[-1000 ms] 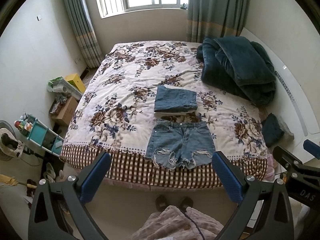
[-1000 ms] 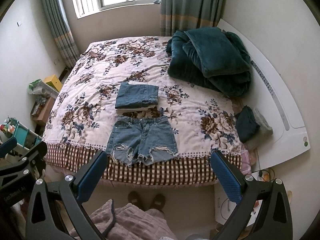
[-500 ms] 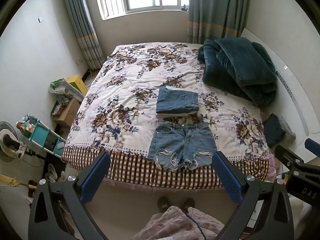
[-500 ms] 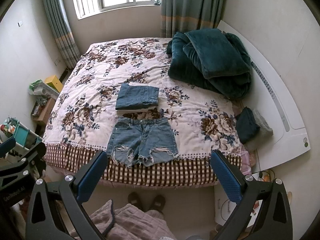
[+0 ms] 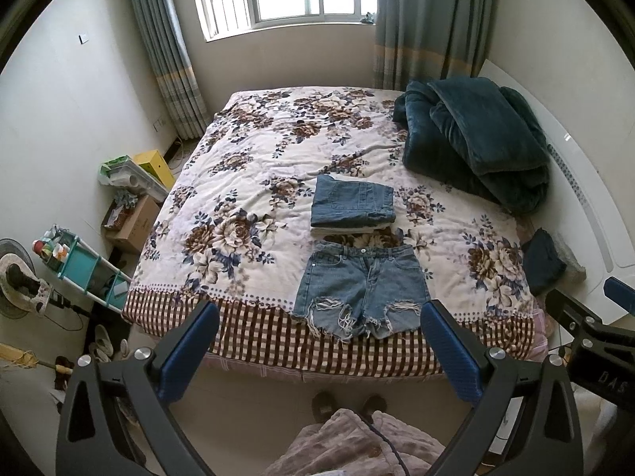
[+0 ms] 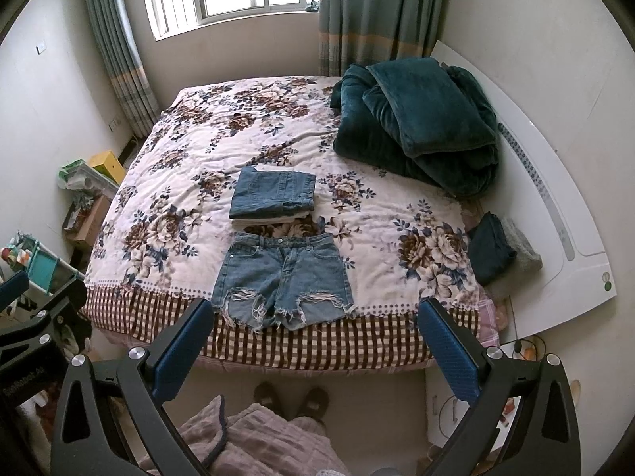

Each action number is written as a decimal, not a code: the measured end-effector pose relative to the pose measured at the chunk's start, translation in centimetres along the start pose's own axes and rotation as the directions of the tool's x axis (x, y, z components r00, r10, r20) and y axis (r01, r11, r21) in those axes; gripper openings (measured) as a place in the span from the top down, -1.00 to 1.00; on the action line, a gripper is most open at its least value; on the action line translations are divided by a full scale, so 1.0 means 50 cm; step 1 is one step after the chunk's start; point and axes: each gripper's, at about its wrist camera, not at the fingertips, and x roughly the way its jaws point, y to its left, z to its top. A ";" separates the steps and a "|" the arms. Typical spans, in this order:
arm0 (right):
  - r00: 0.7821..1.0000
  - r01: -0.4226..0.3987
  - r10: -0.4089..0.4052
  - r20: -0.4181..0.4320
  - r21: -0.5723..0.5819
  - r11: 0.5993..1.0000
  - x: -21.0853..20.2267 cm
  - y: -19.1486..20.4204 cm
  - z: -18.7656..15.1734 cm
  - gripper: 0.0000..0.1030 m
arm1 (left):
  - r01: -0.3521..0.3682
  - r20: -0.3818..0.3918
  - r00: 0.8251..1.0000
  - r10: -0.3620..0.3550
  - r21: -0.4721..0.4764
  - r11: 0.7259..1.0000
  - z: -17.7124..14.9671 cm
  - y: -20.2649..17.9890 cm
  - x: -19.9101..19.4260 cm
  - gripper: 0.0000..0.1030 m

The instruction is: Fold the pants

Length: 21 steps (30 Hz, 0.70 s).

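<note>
Bedroom, floral bed (image 5: 246, 182); shorts (image 5: 361, 289) flat, slightly nearer than before; left gripper (image 5: 317, 341), right gripper (image 6: 313, 337) spread, empty; approach underway.

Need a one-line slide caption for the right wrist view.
Open right gripper held off the bed's foot, aimed at flat denim shorts below a folded stack.

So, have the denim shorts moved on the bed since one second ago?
No. The denim shorts lie in the same spot, waistband just before the folded jeans, frayed hems on the checked border.
</note>
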 end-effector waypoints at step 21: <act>0.999 -0.031 0.032 -0.022 0.016 0.999 0.020 -0.006 0.031 -1.00 | -0.030 0.024 0.999 0.030 -0.028 0.999 0.023 0.011 0.038 -1.00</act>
